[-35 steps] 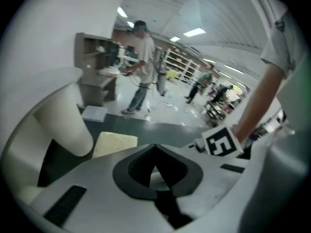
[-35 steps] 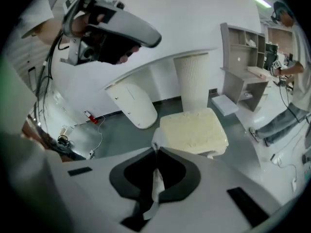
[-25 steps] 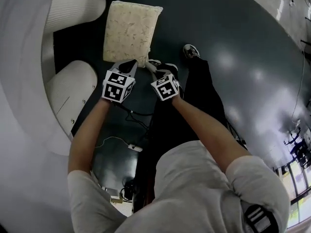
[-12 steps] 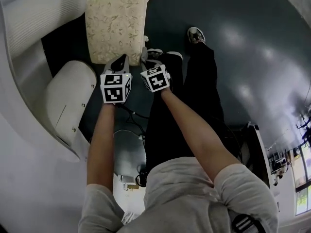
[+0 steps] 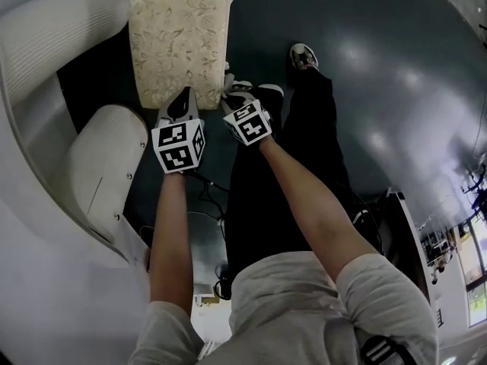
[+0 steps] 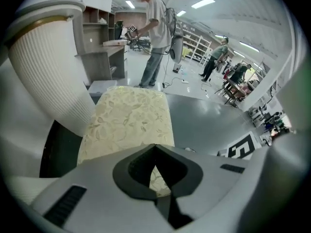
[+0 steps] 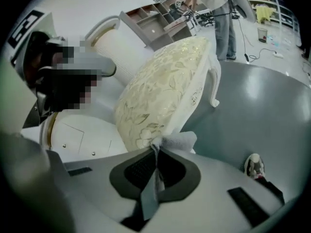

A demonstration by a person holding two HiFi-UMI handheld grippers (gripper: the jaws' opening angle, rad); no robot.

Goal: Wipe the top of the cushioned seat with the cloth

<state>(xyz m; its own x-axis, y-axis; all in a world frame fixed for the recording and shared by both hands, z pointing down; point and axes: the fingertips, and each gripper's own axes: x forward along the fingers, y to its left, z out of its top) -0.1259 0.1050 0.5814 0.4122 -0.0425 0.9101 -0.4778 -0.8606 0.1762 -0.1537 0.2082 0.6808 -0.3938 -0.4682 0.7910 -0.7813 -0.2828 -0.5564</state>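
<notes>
The cushioned seat point(image 5: 179, 40) is a cream stool with a leafy pattern, at the top of the head view. My left gripper point(image 5: 185, 99) hangs at its near edge, shut and empty; in the left gripper view the seat point(image 6: 129, 120) fills the space beyond the closed tips point(image 6: 155, 148). My right gripper point(image 5: 228, 91) is just to the right, shut on a pale grey cloth point(image 7: 179, 141). The cloth bunches above the tips, close to the seat's near corner point(image 7: 146, 130). I cannot tell whether the cloth touches the cushion.
White ribbed curved furniture point(image 5: 65, 33) and a rounded white panel point(image 5: 103, 158) stand left of the seat. Cables point(image 5: 204, 182) lie on the dark floor. My shoe point(image 5: 303, 54) is to the right. People point(image 6: 154, 33) stand far off by shelves.
The seat has shifted left and up in the head view as the person moved. Both grippers have stayed together at its near edge, the right one still holding the cloth.
</notes>
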